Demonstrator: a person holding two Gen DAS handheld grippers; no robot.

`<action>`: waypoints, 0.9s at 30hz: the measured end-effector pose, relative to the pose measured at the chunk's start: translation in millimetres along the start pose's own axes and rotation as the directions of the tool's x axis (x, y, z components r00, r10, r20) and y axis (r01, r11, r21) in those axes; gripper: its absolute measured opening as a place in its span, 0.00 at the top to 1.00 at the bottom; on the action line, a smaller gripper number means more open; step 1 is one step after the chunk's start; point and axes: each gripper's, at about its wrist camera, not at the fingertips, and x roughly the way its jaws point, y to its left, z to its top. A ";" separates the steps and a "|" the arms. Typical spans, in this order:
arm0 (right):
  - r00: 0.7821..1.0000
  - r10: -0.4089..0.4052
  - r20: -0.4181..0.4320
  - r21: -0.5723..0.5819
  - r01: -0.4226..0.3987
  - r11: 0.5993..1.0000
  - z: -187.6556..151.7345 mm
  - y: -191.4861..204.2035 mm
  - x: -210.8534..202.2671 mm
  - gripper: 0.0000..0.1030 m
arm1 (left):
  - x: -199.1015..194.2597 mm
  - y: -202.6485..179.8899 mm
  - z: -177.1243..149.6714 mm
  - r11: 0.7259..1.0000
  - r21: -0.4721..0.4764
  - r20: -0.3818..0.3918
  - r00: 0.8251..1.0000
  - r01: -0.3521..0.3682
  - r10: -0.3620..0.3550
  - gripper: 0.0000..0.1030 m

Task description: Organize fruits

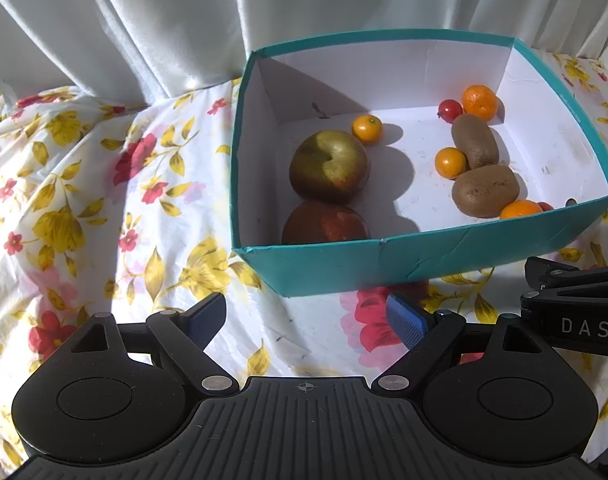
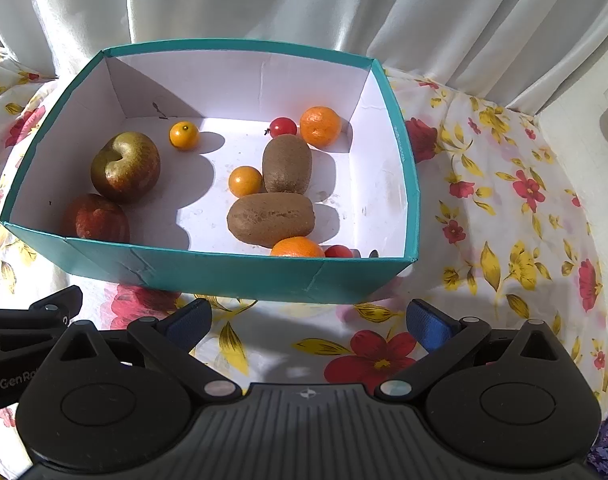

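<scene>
Our left gripper [image 1: 306, 320] hangs over the flowered cloth [image 1: 75, 200], jaws spread wide with nothing between them; our right gripper [image 2: 308, 322], just beside it, is equally wide and empty. Ahead of both sets of fingertips sits the teal box [image 2: 231, 270], holding all the fruit.

Left to right from our right-hand tongs: two apples against the left wall, the red apple [image 2: 97, 218] nearer us, the greenish apple [image 2: 125, 166] beyond it with its stem dimple turned up. Then two small yellow-orange round fruits, one far back [image 2: 183, 135], one at mid-floor [image 2: 244, 181]. Two kiwis follow, touching: the far kiwi [image 2: 287, 164] with its long axis pointing away from the tongs, the near kiwi [image 2: 271, 214] lying crosswise to them. Two mandarins: one [image 2: 297, 248] half hidden by the near wall, one [image 2: 320, 126] by the back right corner. Two small red tomatoes, one [image 2: 283, 127] beside the far mandarin, one [image 2: 338, 251] beside the near.
</scene>
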 end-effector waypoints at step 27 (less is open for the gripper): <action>1.000 -0.002 -0.012 -0.006 0.002 1.000 -4.7 0.8 6.4 0.00 | 4.7 0.1 -1.3 1.000 0.016 0.010 1.000 0.003 -0.003 0.11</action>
